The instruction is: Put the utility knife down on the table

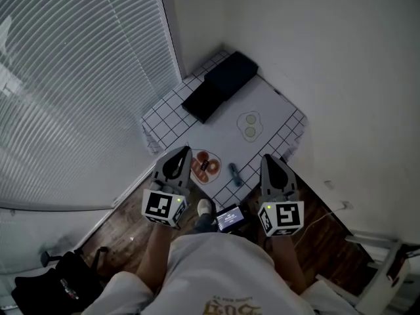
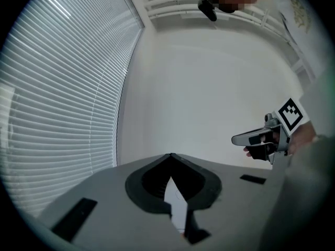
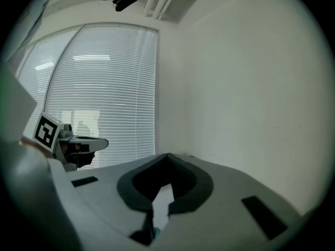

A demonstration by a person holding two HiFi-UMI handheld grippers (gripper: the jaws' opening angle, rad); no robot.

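Dim, bluish daylight seeps through the blinds [image 1: 79, 77] at left; I'm seeing soft shadows, grainy detail. Both gripper views bulge fisheye, corners black, near foreground soft.

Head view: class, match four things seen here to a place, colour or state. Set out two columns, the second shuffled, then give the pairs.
1 utility knife
2 black case
3 patterned plate
4 right gripper

A at the far end of the table
B shut, nothing in it
C blue, lying flat on the table
D just right of the left gripper in this view

Pairs: 1-C, 2-A, 3-D, 4-B
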